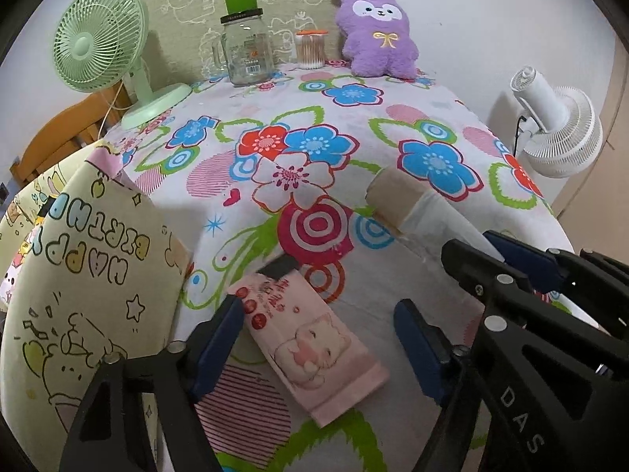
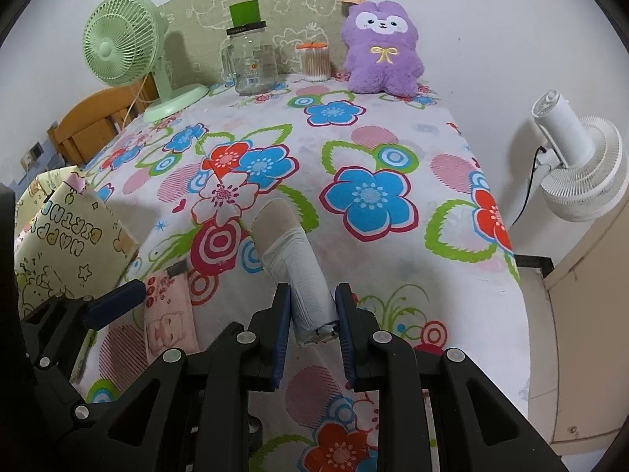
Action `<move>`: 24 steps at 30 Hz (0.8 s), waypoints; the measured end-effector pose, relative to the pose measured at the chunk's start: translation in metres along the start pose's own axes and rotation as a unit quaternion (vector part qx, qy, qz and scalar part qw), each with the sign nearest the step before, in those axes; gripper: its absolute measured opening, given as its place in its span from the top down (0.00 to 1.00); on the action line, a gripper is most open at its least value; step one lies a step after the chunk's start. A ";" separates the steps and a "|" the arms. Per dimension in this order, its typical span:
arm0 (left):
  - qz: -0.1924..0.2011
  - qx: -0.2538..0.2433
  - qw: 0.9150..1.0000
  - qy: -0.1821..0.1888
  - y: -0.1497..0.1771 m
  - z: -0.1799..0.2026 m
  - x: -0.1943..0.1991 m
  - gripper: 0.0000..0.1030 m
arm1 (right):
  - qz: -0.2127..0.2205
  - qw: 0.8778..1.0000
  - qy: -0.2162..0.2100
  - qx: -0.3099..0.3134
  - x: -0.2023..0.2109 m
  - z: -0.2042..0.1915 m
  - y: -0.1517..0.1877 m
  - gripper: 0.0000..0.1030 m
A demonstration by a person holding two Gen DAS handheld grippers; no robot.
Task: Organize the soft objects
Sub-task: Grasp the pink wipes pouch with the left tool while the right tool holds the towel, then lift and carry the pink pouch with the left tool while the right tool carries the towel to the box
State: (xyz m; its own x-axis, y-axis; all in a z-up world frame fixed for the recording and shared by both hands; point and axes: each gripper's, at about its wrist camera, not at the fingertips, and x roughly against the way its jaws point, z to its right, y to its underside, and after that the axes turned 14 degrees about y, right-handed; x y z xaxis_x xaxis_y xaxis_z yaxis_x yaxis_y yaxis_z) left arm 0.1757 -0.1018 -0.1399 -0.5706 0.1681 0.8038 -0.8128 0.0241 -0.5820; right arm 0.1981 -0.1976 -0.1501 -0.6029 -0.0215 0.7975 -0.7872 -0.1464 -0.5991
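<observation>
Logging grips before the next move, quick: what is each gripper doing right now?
Left gripper: open, jaws either side of the pink tissue pack, not pressing it.
Right gripper: shut on the white plastic roll.

Right gripper point(image 2: 311, 314), jaws clamped on near end of white roll point(image 2: 304, 275) with beige far tip, pointing away over flowered tablecloth point(image 2: 393, 149). Left gripper point(image 2: 114, 301) at lower left, one blue finger above pink tissue pack point(image 2: 169, 314); jaw state not discernible. Birthday-print bag point(image 2: 67, 244) at left edge. Along far edge, left to right: green fan point(image 2: 118, 43), glass jar point(image 2: 251, 63), cotton-swab tub point(image 2: 313, 61), purple plush point(image 2: 381, 47). White fan point(image 2: 578, 165) beyond table's right side.
</observation>
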 end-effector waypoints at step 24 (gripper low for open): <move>-0.003 -0.038 0.999 0.017 0.022 0.014 0.019 0.63 | -0.018 0.999 0.017 -0.032 0.018 0.002 0.028 0.75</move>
State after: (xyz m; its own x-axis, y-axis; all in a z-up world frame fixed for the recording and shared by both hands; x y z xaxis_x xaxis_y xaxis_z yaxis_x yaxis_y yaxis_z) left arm 0.1455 -0.1115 -0.1356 -0.5607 0.2018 0.8030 -0.8041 0.0989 -0.5863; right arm 0.1655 -0.2045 -0.1519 -0.5776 0.0170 0.8161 -0.8143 -0.0824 -0.5746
